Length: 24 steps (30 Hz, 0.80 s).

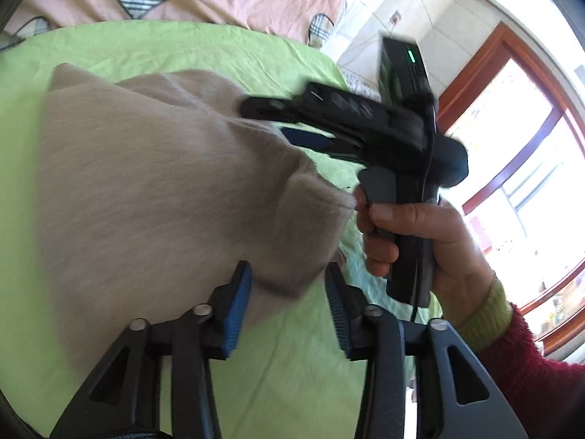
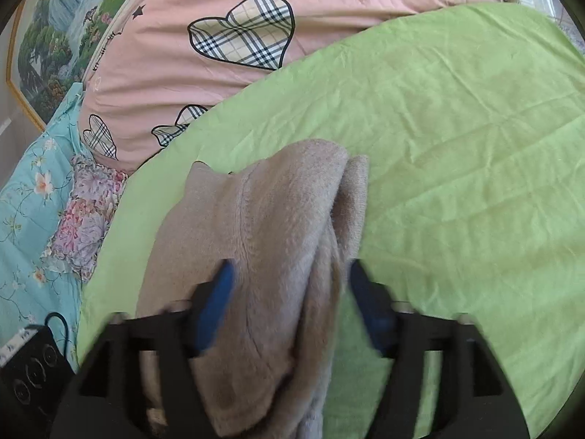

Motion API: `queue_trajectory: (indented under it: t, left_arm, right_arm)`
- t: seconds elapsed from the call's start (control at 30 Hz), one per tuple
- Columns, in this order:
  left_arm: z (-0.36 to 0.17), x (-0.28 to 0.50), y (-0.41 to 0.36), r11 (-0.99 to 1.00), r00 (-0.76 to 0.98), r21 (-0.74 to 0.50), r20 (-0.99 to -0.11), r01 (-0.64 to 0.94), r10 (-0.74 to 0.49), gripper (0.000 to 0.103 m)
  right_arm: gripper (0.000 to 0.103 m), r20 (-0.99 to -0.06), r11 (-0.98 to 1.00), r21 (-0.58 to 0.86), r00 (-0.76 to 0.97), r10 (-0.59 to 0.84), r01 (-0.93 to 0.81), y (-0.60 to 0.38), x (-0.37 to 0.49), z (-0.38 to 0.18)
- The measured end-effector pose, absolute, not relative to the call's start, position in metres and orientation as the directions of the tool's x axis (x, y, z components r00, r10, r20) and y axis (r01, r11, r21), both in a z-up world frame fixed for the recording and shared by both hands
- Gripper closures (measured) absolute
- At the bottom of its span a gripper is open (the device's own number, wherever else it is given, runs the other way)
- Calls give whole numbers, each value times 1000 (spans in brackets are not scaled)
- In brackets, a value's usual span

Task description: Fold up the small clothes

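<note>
A beige fleecy garment [image 1: 153, 183] lies folded over on the green sheet [image 1: 285, 366]. In the left wrist view my left gripper [image 1: 287, 274] is open, and the garment's near corner lies loose between its blue pads [image 1: 237, 307]. A hand in a red sleeve holds my right gripper [image 1: 265, 119] at the garment's far right edge. In the right wrist view my right gripper [image 2: 291, 270] is open wide, with the bunched garment [image 2: 270, 219] lying between its fingers and neither pad pressing on it.
A pink duvet [image 2: 175, 73] with plaid hearts lies behind the green sheet [image 2: 457, 146]. A turquoise floral quilt [image 2: 33, 197] and a black box with a cable [image 2: 33, 366] sit at the left. A wood-framed window [image 1: 519, 146] is at the right.
</note>
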State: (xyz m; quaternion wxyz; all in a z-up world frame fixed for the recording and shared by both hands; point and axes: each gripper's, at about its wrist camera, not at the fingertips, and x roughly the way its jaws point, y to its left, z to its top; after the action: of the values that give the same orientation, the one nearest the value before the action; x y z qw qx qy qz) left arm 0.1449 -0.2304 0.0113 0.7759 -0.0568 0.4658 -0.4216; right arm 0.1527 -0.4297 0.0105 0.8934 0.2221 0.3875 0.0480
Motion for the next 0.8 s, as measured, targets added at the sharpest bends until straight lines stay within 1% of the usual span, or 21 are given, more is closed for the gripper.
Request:
queue_trajectory:
  t: [0.07, 0.13, 0.17, 0.23, 0.3, 0.37, 0.5, 0.63, 0.7, 0.73, 0.77, 0.8]
  left_arm:
    - [19, 142, -213, 663, 254, -467, -671, 585, -696, 52]
    - [26, 147, -193, 694, 289, -469, -671, 547, -682, 28]
    - [27, 152, -182, 706, 305, -474, -670, 526, -677, 26]
    - [24, 173, -163, 732, 336, -488, -669, 475, -663, 25]
    - [18, 195, -148, 751, 342, -512, -677, 418, -652, 22]
    - [9, 216, -143, 742, 314, -553, -677, 379, -665, 22]
    - [-19, 256, -149, 751, 272, -578, -704, 319, -657, 22]
    - [-40, 278, -155, 707, 218, -645, -675, 290, -705, 19]
    - [-44, 281, -158, 700, 218, -649, -667, 298, -712, 22]
    - [-46, 282, -159, 697, 221, -652, -663, 299, -715, 28]
    - [-49, 283, -160, 696, 222, -652, -662, 300, -716, 31]
    - [-50, 284, -160, 699, 228, -648, -663, 304, -713, 41]
  right_arm:
    - [22, -671, 893, 441, 695, 257, 95, -433, 144, 10]
    - [22, -673, 876, 470, 687, 276, 108, -437, 139, 5]
    - [22, -670, 862, 494, 682, 294, 114, -439, 138, 2]
    - [22, -656, 833, 541, 677, 334, 113, -443, 137, -4]
    - [22, -646, 816, 568, 673, 361, 108, -443, 138, -9]
    - [22, -641, 801, 590, 662, 388, 102, -442, 144, -13]
    - [22, -663, 809, 580, 632, 401, 95, -438, 155, -19]
    - [22, -665, 809, 583, 619, 418, 80, -436, 162, -22]
    - [22, -670, 814, 578, 603, 432, 58, -433, 164, -25]
    - [22, -672, 815, 577, 596, 440, 48, -431, 165, -25]
    - [28, -673, 816, 577, 583, 455, 29, -428, 167, -26]
    - [46, -669, 811, 585, 573, 472, 16, -426, 167, -28]
